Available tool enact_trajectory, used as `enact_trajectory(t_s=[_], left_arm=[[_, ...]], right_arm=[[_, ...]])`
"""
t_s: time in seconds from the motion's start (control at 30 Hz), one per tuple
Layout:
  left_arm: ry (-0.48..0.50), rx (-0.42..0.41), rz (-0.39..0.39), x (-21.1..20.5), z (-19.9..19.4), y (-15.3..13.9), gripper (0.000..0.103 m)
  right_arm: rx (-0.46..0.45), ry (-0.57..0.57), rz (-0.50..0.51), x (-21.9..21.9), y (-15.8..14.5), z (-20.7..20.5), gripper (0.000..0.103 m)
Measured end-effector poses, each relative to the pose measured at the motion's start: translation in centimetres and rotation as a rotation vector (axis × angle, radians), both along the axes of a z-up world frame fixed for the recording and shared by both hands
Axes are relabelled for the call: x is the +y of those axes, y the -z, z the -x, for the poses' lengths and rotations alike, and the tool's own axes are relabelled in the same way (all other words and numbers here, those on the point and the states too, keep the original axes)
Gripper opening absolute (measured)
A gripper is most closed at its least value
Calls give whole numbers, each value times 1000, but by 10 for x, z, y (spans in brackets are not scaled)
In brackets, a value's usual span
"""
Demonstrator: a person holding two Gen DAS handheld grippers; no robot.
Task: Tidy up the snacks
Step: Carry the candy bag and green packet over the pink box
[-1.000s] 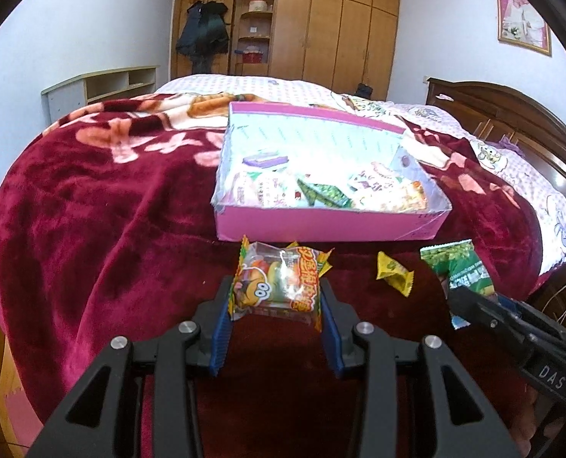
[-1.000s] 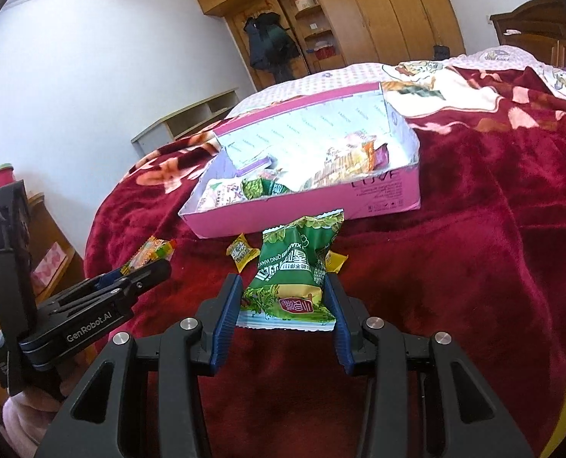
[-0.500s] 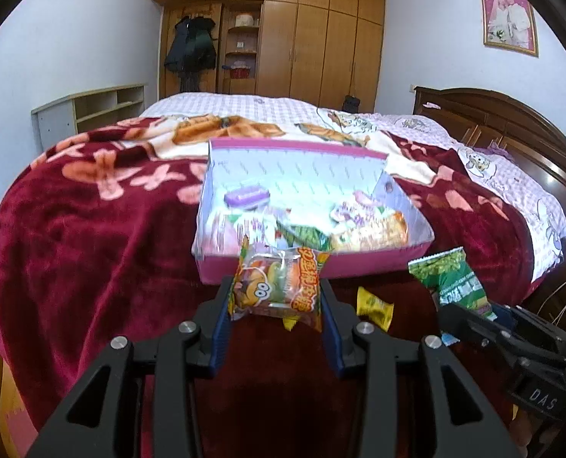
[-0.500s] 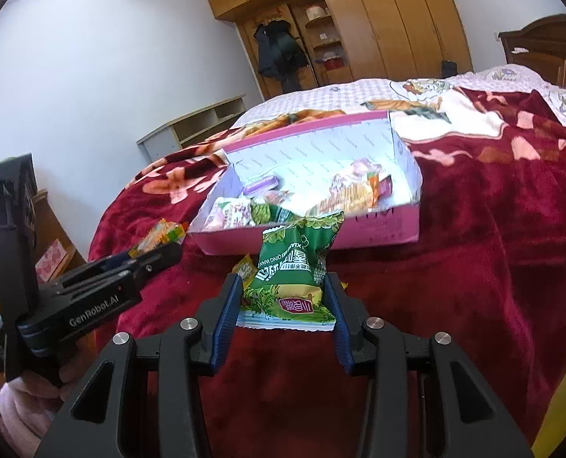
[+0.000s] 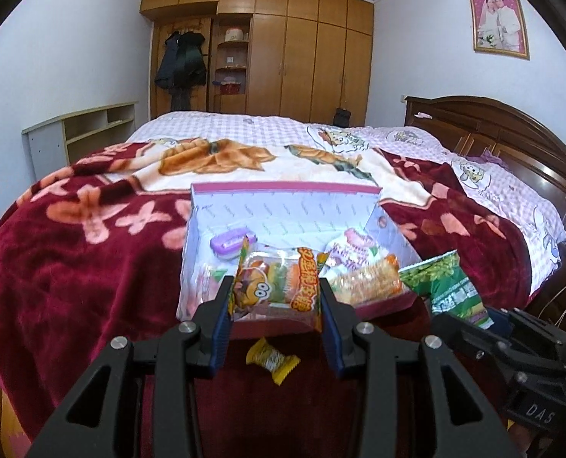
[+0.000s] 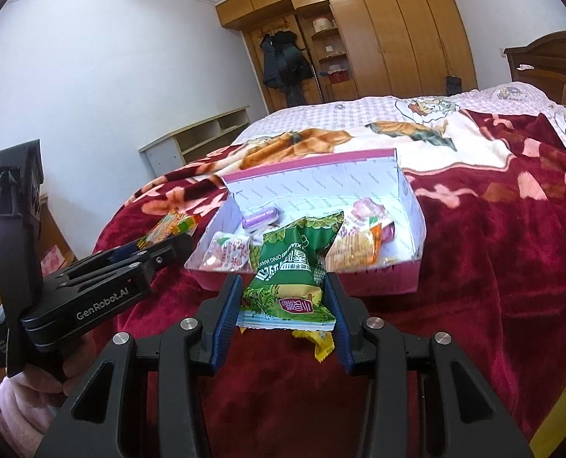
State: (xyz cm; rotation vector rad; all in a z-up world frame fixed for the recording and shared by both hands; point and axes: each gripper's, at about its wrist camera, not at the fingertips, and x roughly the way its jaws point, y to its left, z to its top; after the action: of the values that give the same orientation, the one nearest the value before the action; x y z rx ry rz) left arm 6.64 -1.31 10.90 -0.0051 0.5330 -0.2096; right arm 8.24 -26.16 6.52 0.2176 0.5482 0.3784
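My left gripper (image 5: 275,305) is shut on an orange clear snack packet (image 5: 277,286), held in the air above the front edge of a pink open box (image 5: 283,194) on the bed. My right gripper (image 6: 283,301) is shut on a green snack bag (image 6: 288,267), also lifted, just in front of the same box (image 6: 409,206). The box holds several snacks, among them a purple pack (image 5: 231,244) and an orange wafer pack (image 5: 367,286). A small yellow candy (image 5: 271,358) lies on the red blanket below the left gripper, and shows under the green bag in the right wrist view (image 6: 319,343).
The red floral blanket (image 5: 73,267) covers the bed. A wooden headboard (image 5: 512,133) stands at the right, a wardrobe (image 5: 302,57) at the back, a low shelf (image 5: 80,133) at the left. The bed edge is near below both grippers.
Both grippers have risen and moved forward with their packets, from low over the blanket to the level of the box's front edge. The yellow candy stays on the blanket.
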Motion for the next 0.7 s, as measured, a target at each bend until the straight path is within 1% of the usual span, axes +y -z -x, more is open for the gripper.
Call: enact_trajectory(t_s=[0.1,0.27,0.43,0.53,0.7], left_arm=[[6,-12,-13,-5,-9,-3,43],[17,-8,-19,-13,-28,-5,43],[34,28,8,-19,-51,-2,43],[35,35,9,-24,-63,2,43],[47,74,10,-35,-84,14,43]], right_arm=[[-8,5,11,0,-3,-6,44],[-16,26,22,-4,-6,-22,44],[-4,44,14,-12,-8,-42,44],[-6,53,22,-15,-9,-53,44],[8,67,27,-19,-7,-70,44]])
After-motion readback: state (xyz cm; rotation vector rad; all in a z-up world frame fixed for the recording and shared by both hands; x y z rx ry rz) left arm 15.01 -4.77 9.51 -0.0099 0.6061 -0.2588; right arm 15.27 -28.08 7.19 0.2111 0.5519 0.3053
